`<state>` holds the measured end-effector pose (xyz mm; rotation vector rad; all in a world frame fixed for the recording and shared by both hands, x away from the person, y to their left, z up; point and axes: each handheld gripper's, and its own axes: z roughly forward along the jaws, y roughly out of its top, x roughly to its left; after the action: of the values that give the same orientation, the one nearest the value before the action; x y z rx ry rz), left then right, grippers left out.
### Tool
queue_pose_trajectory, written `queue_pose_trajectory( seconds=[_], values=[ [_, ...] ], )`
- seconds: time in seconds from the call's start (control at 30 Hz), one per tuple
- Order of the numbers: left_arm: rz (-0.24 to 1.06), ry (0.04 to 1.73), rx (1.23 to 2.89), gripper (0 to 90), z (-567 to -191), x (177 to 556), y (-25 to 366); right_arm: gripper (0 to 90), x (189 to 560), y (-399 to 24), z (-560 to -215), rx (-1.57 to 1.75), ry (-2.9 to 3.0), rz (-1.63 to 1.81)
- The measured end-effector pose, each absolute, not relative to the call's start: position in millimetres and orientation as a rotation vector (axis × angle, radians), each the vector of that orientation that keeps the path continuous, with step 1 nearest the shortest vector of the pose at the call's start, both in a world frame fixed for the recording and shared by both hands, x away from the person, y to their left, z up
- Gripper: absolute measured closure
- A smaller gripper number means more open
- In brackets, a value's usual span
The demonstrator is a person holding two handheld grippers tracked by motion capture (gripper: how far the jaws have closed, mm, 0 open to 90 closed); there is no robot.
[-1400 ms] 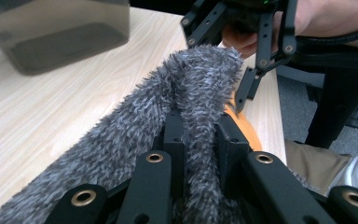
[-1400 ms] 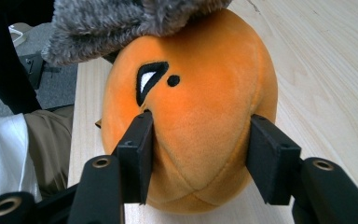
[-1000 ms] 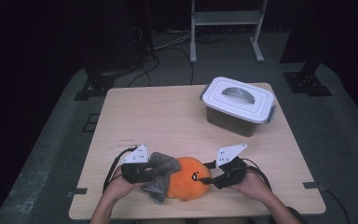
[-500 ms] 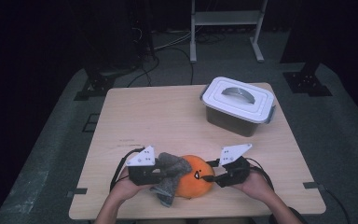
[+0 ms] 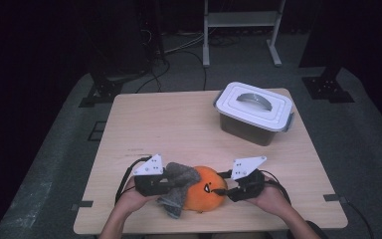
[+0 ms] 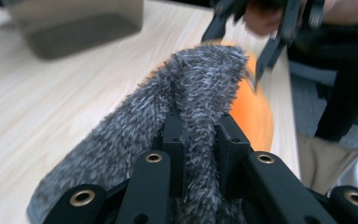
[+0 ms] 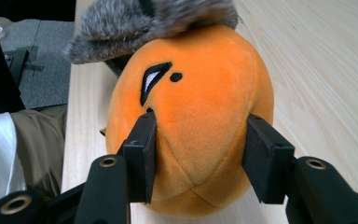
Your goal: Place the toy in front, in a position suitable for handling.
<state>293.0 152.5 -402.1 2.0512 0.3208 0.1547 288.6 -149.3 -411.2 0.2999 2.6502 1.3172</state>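
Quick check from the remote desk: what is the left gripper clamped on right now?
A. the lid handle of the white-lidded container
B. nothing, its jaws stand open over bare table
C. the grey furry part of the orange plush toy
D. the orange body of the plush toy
C: in the left gripper view the left gripper has its jaws pinched on the grey furry part of the orange plush toy.

Tongs (image 7: 198, 156) squeeze the orange plush (image 7: 196, 116) under grey fur (image 7: 144, 23).

The grey furry cloth (image 5: 178, 186) now hangs lower off the orange plush toy (image 5: 205, 189) — nearer the table's (image 5: 179, 124) front edge — pinched in the left gripper (image 5: 166, 183).
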Motion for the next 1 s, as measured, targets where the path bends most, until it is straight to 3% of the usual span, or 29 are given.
queue_pose_trajectory(
  seconds=[0.3, 0.4, 0.47, 0.63, 1.0],
  values=[
    [0.119, 0.33, 2.13, 77.0, -412.4, 294.7, 157.7, 28.3, 294.7, -154.9, -409.9, 0.37, 2.645, 1.373],
    [0.104, 0.338, 2.121, 77.0, -413.1, 295.7, 161.4, 27.0, 300.4, -156.7, -414.9, 0.401, 2.675, 1.398],
    [0.103, 0.338, 2.117, 77.0, -412.0, 296.0, 161.3, 29.4, 303.3, -154.5, -419.3, 0.408, 2.704, 1.408],
    [0.139, 0.325, 2.097, 77.0, -401.4, 292.8, 158.1, 48.3, 298.3, -147.3, -414.4, 0.326, 2.703, 1.378],
    [0.157, 0.245, 2.098, 77.0, -388.5, 283.3, 141.1, 53.2, 290.0, -134.0, -411.2, 0.272, 2.704, 1.326]
  ],
)
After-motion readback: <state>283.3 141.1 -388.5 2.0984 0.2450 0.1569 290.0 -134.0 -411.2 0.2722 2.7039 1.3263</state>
